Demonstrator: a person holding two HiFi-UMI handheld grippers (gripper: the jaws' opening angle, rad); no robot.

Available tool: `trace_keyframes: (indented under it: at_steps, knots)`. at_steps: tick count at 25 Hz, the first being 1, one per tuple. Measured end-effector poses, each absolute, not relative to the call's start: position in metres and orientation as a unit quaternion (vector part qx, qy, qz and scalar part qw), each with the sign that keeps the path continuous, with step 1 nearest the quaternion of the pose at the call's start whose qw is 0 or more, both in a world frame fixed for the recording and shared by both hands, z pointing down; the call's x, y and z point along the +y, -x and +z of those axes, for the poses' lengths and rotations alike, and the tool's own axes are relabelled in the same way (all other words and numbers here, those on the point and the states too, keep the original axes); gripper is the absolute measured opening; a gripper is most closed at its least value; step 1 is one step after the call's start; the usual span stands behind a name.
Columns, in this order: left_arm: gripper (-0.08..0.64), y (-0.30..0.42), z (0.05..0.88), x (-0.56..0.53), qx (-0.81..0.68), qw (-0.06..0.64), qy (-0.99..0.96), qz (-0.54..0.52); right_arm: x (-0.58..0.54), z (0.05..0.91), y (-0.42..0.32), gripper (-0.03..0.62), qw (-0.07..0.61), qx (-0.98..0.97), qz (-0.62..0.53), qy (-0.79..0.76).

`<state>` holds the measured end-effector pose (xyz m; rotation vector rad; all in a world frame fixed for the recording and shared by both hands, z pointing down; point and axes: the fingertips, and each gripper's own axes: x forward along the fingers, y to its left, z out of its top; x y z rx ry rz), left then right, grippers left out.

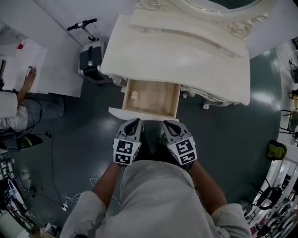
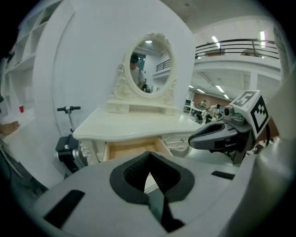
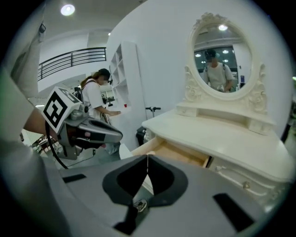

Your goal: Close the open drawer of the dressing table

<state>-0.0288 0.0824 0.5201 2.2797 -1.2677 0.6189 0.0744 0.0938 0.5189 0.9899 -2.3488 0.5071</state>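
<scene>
Pale-wood drawer stands pulled out; left tongs and right tongs closed, empty.

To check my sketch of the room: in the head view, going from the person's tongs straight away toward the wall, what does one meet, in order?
Left tongs and right tongs, side by side and both shut → open drawer → tabletop → mirror.

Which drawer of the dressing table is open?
The wood-lined drawer, pulled out from under the tabletop with its inside showing. The drawer front to its right, with a small knob, sits flush and closed.
</scene>
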Motion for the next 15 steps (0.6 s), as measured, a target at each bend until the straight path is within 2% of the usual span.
trace_keyframes:
  at_steps: [7, 11, 15]
  knots:
    - [0.005, 0.032, 0.559, 0.071, -0.338, 0.21, -0.872, 0.285, 0.097, 0.569, -0.091, 0.015, 0.32, -0.809, 0.253, -0.423]
    - [0.005, 0.045, 0.583, 0.067, -0.3, 0.226, -0.872, 0.315, 0.105, 0.592, -0.113, 0.015, 0.362, -0.778, 0.257, -0.444]
    - [0.005, 0.06, 0.598, 0.064, -0.261, 0.207, -0.873, 0.355, 0.106, 0.605, -0.133, 0.017, 0.395, -0.759, 0.251, -0.453]
